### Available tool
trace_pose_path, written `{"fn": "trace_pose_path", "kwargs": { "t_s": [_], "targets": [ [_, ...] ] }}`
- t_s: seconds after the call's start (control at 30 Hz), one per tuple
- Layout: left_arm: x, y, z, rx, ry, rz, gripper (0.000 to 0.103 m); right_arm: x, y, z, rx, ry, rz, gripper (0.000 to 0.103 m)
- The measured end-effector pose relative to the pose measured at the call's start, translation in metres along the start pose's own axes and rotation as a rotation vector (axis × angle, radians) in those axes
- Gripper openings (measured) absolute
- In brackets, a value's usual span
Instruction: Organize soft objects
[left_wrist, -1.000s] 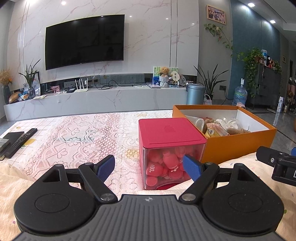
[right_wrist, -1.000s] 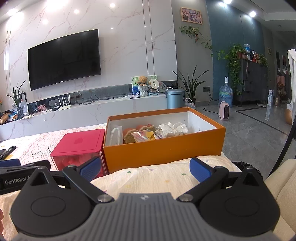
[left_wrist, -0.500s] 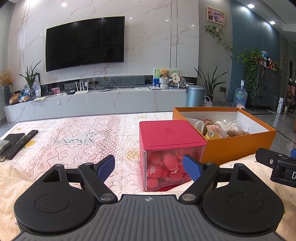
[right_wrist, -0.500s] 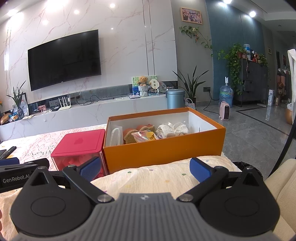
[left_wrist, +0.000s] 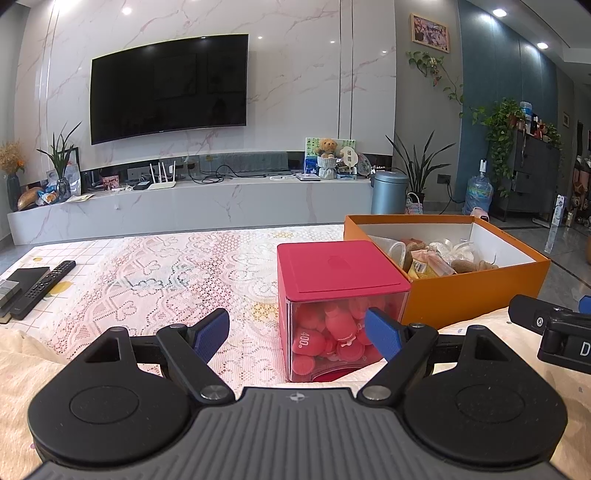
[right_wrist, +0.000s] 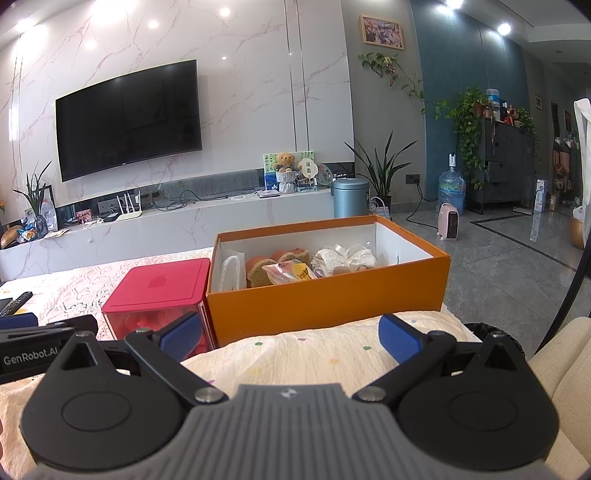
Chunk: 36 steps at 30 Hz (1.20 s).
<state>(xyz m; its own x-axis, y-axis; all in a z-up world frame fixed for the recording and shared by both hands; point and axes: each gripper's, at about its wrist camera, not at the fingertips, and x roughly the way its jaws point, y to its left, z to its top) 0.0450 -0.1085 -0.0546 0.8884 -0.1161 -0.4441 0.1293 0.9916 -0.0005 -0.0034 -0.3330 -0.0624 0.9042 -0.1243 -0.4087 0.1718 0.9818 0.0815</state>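
Note:
An open orange box (right_wrist: 325, 302) holds several soft items: brown plush pieces (right_wrist: 284, 262), a white lace bundle (right_wrist: 343, 256) and a small packet. The orange box (left_wrist: 476, 291) also shows at the right of the left wrist view. Beside it on the left stands a clear cube with a red lid (left_wrist: 340, 267), full of pink soft pieces (left_wrist: 332, 336); the red-lidded cube (right_wrist: 159, 288) touches the box. My left gripper (left_wrist: 297, 334) is open just in front of the cube, holding nothing. My right gripper (right_wrist: 291, 336) is open in front of the orange box, over a cream cloth (right_wrist: 295, 354).
A lace tablecloth (left_wrist: 147, 273) covers the table. A remote control (left_wrist: 42, 288) and a dark flat device lie at its left edge. Behind are a TV wall and a low marble shelf (left_wrist: 192, 206). Grey floor lies to the right, with a sofa arm (right_wrist: 561, 369).
The left wrist view has shifted very slightly, with the cube now a touch lower and nearer. The right gripper has not visibly moved.

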Motion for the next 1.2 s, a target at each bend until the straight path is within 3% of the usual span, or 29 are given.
{"fn": "trace_pose_path", "kwargs": {
  "t_s": [1.2],
  "targets": [
    [-0.0042,0.0009,0.0036,-0.006,-0.006,0.000,0.097,0.0004,-0.0003,-0.0009,0.000,0.000,0.000,0.100]
  ]
}}
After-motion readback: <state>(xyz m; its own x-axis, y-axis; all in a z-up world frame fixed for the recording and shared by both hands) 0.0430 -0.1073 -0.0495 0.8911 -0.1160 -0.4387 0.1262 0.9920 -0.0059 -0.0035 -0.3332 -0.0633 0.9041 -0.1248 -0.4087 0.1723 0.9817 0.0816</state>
